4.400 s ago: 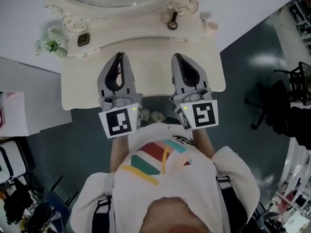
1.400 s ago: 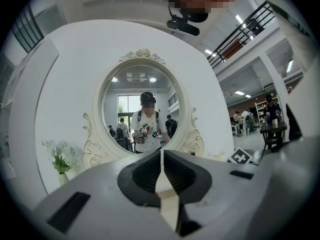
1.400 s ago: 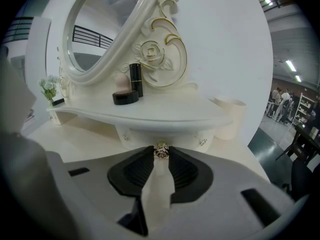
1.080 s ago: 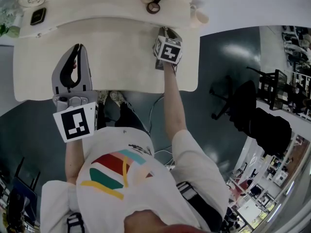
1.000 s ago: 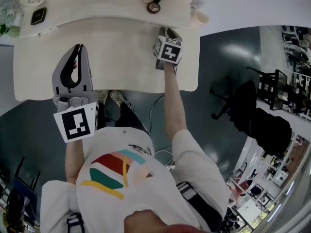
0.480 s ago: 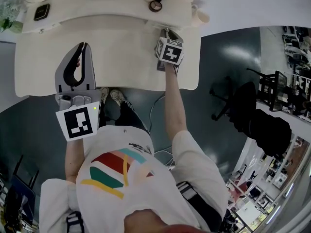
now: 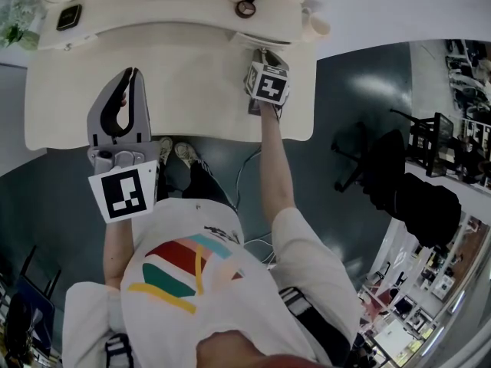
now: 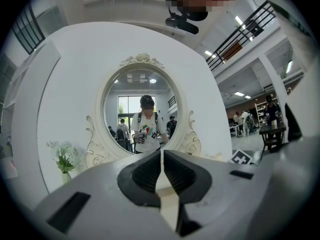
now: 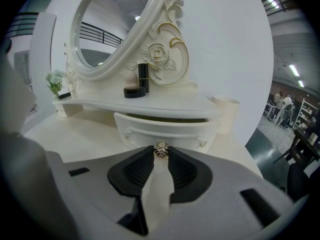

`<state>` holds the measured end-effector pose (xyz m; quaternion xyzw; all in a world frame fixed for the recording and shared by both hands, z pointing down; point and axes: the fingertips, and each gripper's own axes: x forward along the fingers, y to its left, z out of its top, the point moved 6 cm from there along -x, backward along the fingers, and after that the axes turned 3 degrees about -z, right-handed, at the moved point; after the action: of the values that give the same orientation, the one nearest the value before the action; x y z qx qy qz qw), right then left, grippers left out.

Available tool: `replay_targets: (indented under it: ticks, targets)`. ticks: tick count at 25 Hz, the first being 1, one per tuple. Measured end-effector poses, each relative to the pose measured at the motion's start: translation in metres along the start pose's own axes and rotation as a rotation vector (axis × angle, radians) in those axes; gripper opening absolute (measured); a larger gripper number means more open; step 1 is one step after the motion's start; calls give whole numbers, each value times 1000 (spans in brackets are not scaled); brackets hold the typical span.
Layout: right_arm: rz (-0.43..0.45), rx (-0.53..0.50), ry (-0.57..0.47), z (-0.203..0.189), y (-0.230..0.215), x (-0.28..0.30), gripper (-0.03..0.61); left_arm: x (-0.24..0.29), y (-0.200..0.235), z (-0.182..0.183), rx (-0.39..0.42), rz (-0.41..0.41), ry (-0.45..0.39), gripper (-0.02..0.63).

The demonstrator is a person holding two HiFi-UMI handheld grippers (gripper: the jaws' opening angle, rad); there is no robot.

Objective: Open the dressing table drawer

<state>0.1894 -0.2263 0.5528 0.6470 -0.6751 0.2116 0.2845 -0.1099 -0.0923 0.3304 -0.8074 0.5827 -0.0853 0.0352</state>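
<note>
The dressing table drawer sits at the far right of the table, under the raised shelf that carries the mirror. Its curved white front stands a little way out from the shelf, with a dark gap showing above it. A small metallic knob sticks out from the middle of the drawer front.

The right hand-held gripper points down and away towards the drawer. Its jaws are part-way closed and their tips pinch the knob from either side. In the head view this hand-held gripper reaches across the right side of the table to the drawer.

The left hand-held gripper hovers over the near left of the table, well apart from the drawer. Its jaws are pressed together with nothing between them.
</note>
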Motion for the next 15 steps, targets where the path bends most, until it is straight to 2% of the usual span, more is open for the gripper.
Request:
replay_targets:
  ticks: [15]
  targets:
    - [4, -5, 4, -8, 2, -14, 78, -8, -2, 4, -1, -1, -10, 17]
